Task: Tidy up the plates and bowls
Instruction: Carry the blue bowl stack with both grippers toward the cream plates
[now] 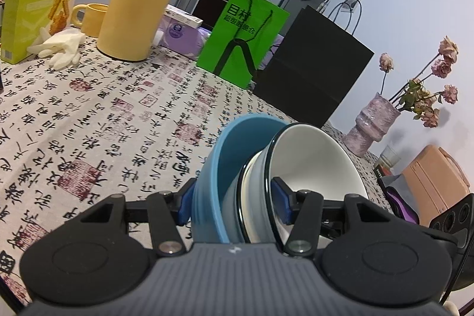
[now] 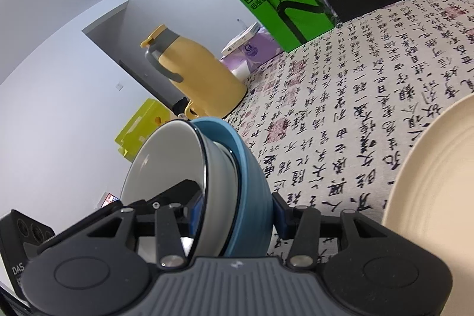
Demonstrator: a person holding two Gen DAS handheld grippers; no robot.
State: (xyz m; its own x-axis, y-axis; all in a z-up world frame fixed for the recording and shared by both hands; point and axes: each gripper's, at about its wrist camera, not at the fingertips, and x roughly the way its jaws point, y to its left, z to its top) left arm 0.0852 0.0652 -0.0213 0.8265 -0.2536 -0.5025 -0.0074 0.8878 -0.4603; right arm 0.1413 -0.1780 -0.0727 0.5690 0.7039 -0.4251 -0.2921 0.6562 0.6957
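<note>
A stack of nested bowls is held tilted above the table between both grippers. The outer blue bowl (image 1: 213, 168) carries a white bowl (image 1: 314, 156) with a dark rim, and another pale bowl sits between them. My left gripper (image 1: 234, 203) is shut on the stack's rims, one blue pad outside the blue bowl and the other inside the white one. From the opposite side, my right gripper (image 2: 237, 212) is shut on the same blue bowl (image 2: 251, 176) and white bowl (image 2: 166, 162). A cream plate (image 2: 429, 182) lies on the tablecloth to the right.
On the calligraphy tablecloth (image 1: 118, 123) stand a yellow thermos jug (image 1: 136, 8), a yellow mug (image 1: 89, 18), a green box (image 1: 35, 8) and white gloves (image 1: 59, 49). A green bag (image 1: 240, 37), a black bag (image 1: 314, 73) and a vase of dried roses (image 1: 373, 123) line the far edge.
</note>
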